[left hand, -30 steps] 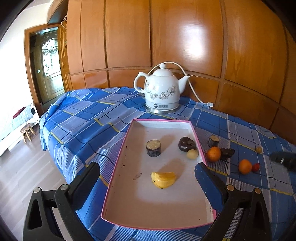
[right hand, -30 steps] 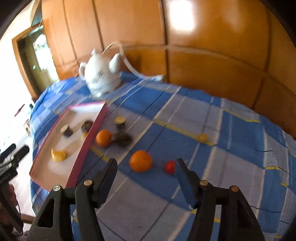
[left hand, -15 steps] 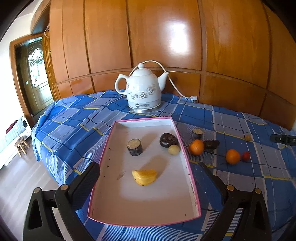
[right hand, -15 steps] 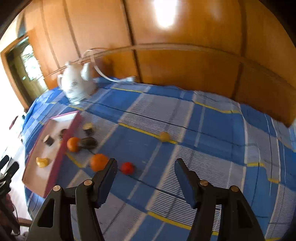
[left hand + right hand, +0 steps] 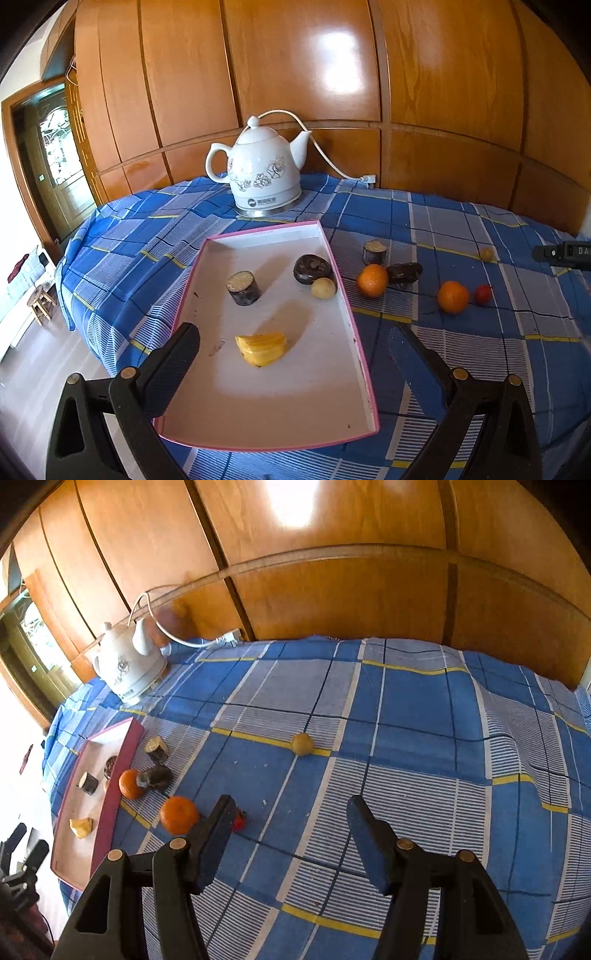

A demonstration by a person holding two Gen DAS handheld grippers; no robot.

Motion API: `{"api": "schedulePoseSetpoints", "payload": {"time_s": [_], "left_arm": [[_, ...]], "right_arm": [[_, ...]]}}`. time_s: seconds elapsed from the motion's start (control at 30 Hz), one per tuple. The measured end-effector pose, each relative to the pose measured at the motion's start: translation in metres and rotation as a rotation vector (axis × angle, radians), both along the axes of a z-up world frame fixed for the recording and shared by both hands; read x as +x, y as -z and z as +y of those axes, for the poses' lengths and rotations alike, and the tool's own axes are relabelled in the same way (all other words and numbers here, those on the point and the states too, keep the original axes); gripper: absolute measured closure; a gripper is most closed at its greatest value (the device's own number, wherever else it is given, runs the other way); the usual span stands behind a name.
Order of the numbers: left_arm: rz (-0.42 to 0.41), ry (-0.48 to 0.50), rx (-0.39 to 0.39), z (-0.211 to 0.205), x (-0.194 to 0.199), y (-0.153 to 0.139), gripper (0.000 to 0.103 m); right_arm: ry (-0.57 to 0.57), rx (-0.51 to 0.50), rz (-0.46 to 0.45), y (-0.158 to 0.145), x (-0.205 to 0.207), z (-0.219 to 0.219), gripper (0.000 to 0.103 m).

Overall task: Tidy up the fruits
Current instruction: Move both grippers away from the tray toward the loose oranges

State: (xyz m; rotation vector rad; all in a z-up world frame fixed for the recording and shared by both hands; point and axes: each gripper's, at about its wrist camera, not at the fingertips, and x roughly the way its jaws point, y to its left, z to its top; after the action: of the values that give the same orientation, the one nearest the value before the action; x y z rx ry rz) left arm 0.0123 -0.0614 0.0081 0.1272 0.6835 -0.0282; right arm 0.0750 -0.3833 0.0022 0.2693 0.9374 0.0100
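Note:
A pink-rimmed white tray (image 5: 351,325) lies on the blue plaid cloth; it holds a yellow banana piece (image 5: 263,348), a dark sugarcane stub (image 5: 243,288), a dark round fruit (image 5: 312,268) and a small pale fruit (image 5: 323,288). On the cloth to its right lie two oranges (image 5: 372,280) (image 5: 453,296), a dark fruit (image 5: 404,271), a cane stub (image 5: 374,252), a small red fruit (image 5: 482,294) and a small yellow fruit (image 5: 302,743). My left gripper (image 5: 293,350) is open over the tray's near end. My right gripper (image 5: 290,829) is open above bare cloth, the red fruit (image 5: 239,819) beside its left finger.
A white ceramic kettle (image 5: 263,177) with a white cord stands behind the tray against the wood-panelled wall (image 5: 332,74). The cloth hangs over the table's left edge above the floor, where a small stool (image 5: 41,302) stands. The tray also shows in the right wrist view (image 5: 99,827).
The right gripper has swung right, away from the oranges and red fruit toward the small yellow fruit. The left gripper has shifted slightly; both stay open and empty.

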Motion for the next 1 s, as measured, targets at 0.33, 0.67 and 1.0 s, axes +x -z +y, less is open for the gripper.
{"api": "schedulePoseSetpoints", "payload": {"time_s": [0.33, 0.67, 1.0], "left_arm": [[0.025, 0.020, 0.012, -0.012, 0.006, 0.005, 0.000], [0.099, 0.080, -0.035, -0.019, 0.017, 0.011, 0.000], [0.145, 0.129, -0.027, -0.022, 0.040, 0.010, 0.000]], "right_arm": [[0.001, -0.014, -0.005, -0.004, 0.000, 0.002, 0.038], [0.008, -0.047, 0.029, 0.000, 0.002, 0.004, 0.038], [-0.009, -0.059, 0.040, 0.001, 0.002, 0.010, 0.038]]}}
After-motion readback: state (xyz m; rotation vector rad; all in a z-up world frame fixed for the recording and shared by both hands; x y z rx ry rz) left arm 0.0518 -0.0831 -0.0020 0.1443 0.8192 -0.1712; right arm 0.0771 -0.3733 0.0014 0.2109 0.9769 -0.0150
